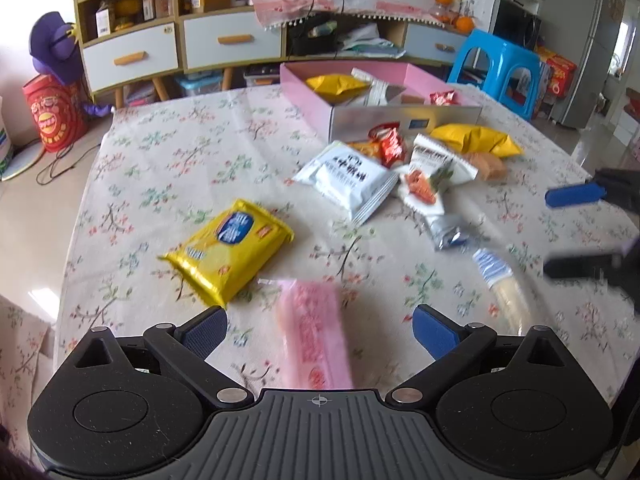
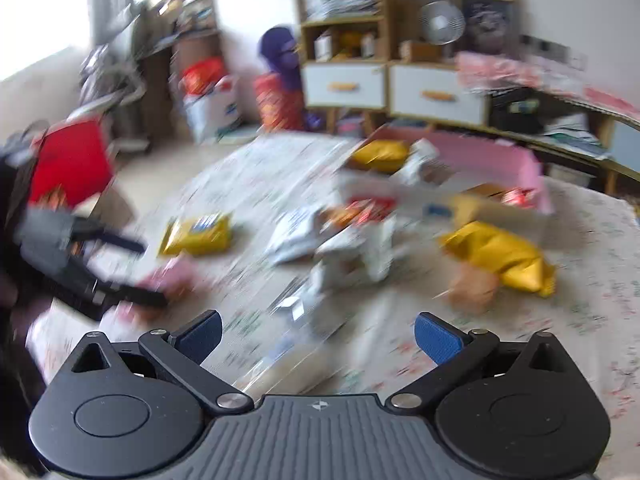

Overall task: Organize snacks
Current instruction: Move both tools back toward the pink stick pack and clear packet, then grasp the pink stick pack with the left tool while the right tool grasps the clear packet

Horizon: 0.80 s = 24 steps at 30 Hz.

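Note:
A pink snack pack (image 1: pixel 314 336) lies on the floral tablecloth between the open fingers of my left gripper (image 1: pixel 320 330), not gripped. A yellow biscuit pack (image 1: pixel 230 250) lies to its left. White packs (image 1: pixel 348 178), red packs (image 1: pixel 390 146) and a yellow bag (image 1: pixel 478 140) lie in front of the pink box (image 1: pixel 304 92), which holds several snacks. My right gripper (image 2: pixel 318 338) is open over a clear-wrapped cracker pack (image 2: pixel 288 364); it also shows in the left wrist view (image 1: pixel 576 232). The right wrist view is blurred.
The table (image 1: pixel 168 160) ends at left and front. A blue stool (image 1: pixel 500 68) stands at the back right, cabinets (image 1: pixel 232 44) behind. A red chair (image 2: pixel 68 160) stands left in the right wrist view.

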Motion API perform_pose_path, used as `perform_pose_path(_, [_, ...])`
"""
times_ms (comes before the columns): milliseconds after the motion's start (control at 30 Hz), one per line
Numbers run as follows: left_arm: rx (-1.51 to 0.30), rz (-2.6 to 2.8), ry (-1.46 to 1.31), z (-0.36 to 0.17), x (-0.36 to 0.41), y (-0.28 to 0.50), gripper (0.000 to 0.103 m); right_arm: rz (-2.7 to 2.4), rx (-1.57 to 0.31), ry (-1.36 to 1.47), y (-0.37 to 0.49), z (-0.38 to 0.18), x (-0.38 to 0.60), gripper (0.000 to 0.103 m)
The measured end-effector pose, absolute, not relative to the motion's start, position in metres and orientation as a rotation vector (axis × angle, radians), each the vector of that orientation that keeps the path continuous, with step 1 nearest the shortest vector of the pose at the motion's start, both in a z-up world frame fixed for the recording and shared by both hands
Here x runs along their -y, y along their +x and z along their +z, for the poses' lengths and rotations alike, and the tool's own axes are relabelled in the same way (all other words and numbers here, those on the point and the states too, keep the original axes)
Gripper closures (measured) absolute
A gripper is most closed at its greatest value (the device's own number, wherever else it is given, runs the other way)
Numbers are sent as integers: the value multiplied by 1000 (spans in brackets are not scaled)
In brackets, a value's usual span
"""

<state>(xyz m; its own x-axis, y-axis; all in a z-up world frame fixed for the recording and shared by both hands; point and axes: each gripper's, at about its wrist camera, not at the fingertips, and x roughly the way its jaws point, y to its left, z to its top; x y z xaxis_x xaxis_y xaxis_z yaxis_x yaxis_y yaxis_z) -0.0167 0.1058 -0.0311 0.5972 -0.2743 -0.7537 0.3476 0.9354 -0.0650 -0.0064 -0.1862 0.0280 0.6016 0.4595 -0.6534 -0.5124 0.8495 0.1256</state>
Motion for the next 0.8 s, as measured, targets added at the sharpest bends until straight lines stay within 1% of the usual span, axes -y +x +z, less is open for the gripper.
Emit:
perform_pose_path(200, [-875, -368, 60, -32, -113, -18, 6, 641, -775, -158, -20, 10, 155, 10])
perform_pose_path(300, [-882, -378, 66, -32, -112, -19, 11, 638, -782, -166, -25, 3, 145, 10])
perform_pose_path(400, [-889, -386, 69, -33, -111, -20, 19, 637, -792, -178, -27, -3, 142, 11])
perform_pose_path(467, [-891, -388, 74, -34, -110, -21, 25, 635, -800, -182, -27, -5, 141, 15])
perform_pose_path(500, [-893, -390, 75, -35, -110, -22, 28, 630, -806, -184, -27, -6, 141, 15])
perform_pose_path(600, [-903, -391, 73, -36, -110, -22, 36, 608, -816, -187, -24, -7, 143, 21])
perform_pose_path(667, [-910, -388, 72, -37, -111, -21, 41, 592, -829, -182, -21, -9, 145, 27])
perform_pose_path(700, [-915, -385, 72, -37, -111, -20, 46, 585, -836, -178, -19, -10, 147, 30])
perform_pose_path(733, [-921, -381, 72, -38, -111, -20, 50, 577, -843, -176, -18, -11, 149, 35])
perform_pose_path(767, [-925, -377, 71, -38, -111, -20, 52, 571, -844, -176, -18, -12, 150, 39])
perform_pose_path(800, [-929, -374, 70, -39, -111, -20, 56, 569, -840, -178, -18, -12, 152, 41])
